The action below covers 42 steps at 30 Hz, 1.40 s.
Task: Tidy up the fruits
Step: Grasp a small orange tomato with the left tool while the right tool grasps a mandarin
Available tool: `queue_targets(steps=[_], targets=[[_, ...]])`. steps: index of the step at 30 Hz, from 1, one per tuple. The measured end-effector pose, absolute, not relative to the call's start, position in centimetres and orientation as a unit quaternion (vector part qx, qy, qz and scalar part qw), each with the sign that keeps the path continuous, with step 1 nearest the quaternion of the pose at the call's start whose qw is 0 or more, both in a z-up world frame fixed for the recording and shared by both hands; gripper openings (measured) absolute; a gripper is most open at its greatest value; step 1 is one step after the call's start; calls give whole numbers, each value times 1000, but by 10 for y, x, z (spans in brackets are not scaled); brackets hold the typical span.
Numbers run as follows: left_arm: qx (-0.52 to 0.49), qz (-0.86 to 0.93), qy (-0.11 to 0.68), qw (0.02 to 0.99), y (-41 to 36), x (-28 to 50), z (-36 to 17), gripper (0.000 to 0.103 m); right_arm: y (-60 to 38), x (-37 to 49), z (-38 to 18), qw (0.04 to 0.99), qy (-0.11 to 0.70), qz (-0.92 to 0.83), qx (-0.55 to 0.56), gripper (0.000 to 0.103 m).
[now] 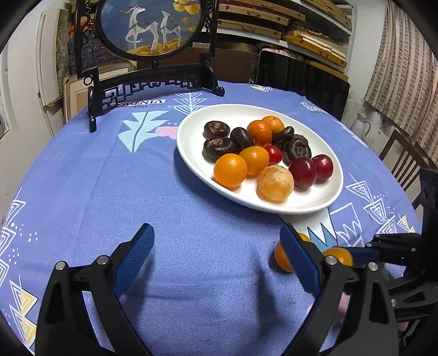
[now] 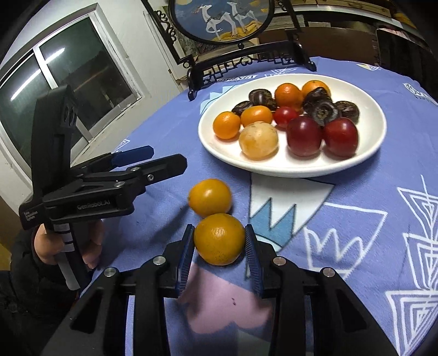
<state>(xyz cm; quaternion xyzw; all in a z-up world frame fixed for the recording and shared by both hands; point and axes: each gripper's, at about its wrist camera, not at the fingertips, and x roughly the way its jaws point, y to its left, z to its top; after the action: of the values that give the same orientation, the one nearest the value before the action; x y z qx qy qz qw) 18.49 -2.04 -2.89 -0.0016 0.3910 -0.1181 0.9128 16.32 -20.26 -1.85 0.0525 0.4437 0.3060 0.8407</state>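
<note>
My right gripper (image 2: 219, 228) is shut on a small orange (image 2: 219, 239) that rests on the blue tablecloth, blue pads pressed to both its sides. A second loose orange (image 2: 210, 197) lies just beyond it, touching or nearly touching. In the left wrist view the held orange (image 1: 339, 256) shows behind my left gripper's right finger, with the loose orange (image 1: 283, 256) beside it. My left gripper (image 1: 216, 230) stands open over bare cloth with nothing between its fingers. The white plate (image 1: 191, 137) farther back holds several oranges, red fruits, dark brown round fruits and one pale yellow fruit.
A black framed deer screen (image 1: 147, 24) on a stand sits at the table's far edge behind the plate. A hand (image 2: 43, 246) holds the left gripper (image 2: 167, 156) at the left. A window is on the left, shelves and a wooden chair (image 1: 402, 158) at the right.
</note>
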Motion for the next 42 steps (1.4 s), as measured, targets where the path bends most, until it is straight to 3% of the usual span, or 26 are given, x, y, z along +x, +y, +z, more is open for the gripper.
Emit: queue_targets(steps=[13,29,36,37,39,42], targets=[[46,-143,401,904,-59,179,-30,91,-269,163,-19,854,429,271,114,37],[86,-148,414,894,-85,180,-36,91,-284,162,-18,857,418,273,129,37],[116,-168,425,882,-98,180,-42,67,-286,160,-17,857,417,274,130,37],[116,-172,429,879,-99,181,-43,53,-285,160,-17,857,417,274,130,37],[109,-184,443,871,-100,184,-47,36,-285,159,-17,857,417,275,130,37],[95,-188,446,870,-97,184,-47,36,-286,159,-17,858,415,275,131,37]])
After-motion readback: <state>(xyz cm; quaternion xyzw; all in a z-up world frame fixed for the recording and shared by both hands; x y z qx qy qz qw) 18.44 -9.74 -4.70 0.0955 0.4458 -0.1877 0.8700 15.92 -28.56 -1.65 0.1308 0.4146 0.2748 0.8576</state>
